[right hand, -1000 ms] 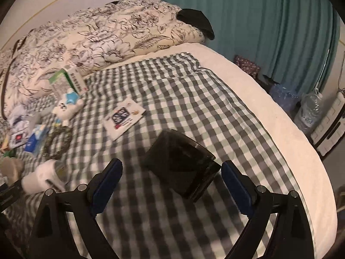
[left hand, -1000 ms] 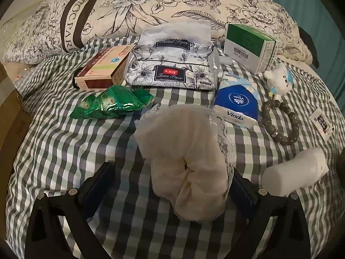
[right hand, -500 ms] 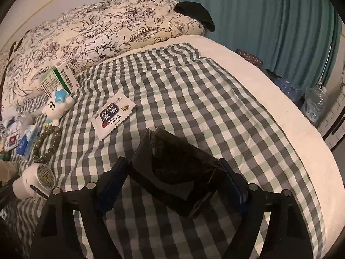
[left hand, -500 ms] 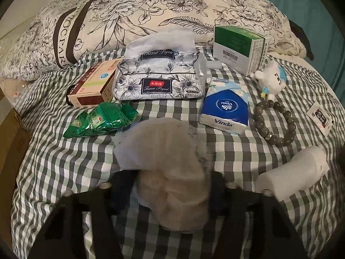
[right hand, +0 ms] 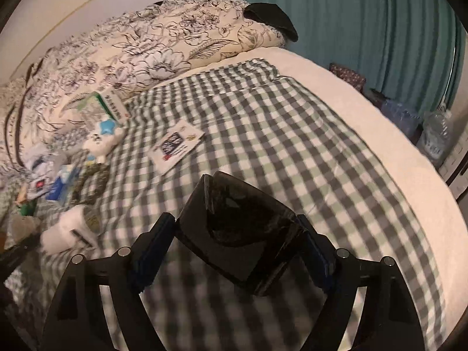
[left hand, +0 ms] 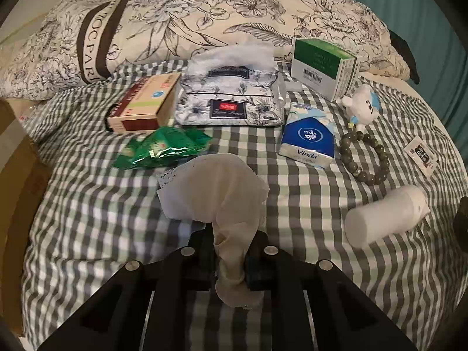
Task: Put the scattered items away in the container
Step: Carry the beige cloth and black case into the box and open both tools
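My left gripper (left hand: 229,259) is shut on a cream cloth pouch (left hand: 225,196) and holds it just above the checked bedspread. My right gripper (right hand: 237,239) is shut on a dark see-through plastic container (right hand: 237,228), its jaws pressing both sides. Scattered items lie beyond the left gripper: a green snack packet (left hand: 163,149), a red and tan box (left hand: 143,105), a floral tissue pack (left hand: 231,99), a blue Vinda tissue pack (left hand: 308,137), a green and white box (left hand: 324,67), a white plush toy (left hand: 362,105), a bead bracelet (left hand: 365,158), a white roll (left hand: 386,216) and a small sachet (left hand: 421,153).
A floral pillow (left hand: 204,14) lies along the head of the bed. A teal curtain (right hand: 365,23) hangs to the right, with water bottles (right hand: 435,134) on the floor by the bed's edge. The sachet (right hand: 175,143) lies ahead of the right gripper.
Both grippers have closed from wide open: the left onto the cream pouch, the right onto the dark container. The pouch now hangs bunched between the left jaws.
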